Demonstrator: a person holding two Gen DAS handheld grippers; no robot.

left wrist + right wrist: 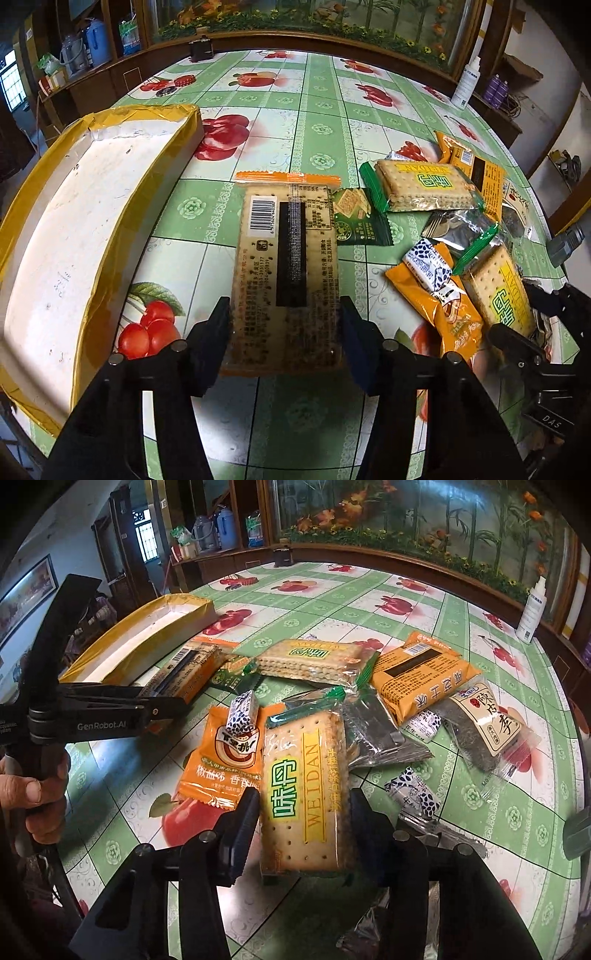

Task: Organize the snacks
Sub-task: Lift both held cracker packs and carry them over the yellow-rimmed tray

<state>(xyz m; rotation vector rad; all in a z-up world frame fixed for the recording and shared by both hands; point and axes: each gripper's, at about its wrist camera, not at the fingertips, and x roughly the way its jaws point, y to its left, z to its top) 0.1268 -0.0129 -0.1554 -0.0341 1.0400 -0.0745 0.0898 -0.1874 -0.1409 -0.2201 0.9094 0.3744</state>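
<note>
Left gripper (284, 325) clamped on orange-edged cracker pack (286, 258), held above tablecloth (325, 110) beside yellow-taped box (92, 206); right gripper (301, 823) closed around WEIDAN cracker pack (304, 786) at near edge of snack pile (406, 686).

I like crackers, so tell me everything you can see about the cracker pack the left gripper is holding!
The cracker pack is a flat, long rectangle in clear crinkly plastic with orange crimped ends. Pale dotted crackers show through. Its back faces up: a white barcode, small printed text and a black strip down the middle. The left gripper pinches its near end between both fingers, one on each long edge, so it points away toward the table's middle. It lies between the yellow-taped white box and a small dark green packet, whose edge it seems to touch.
</note>
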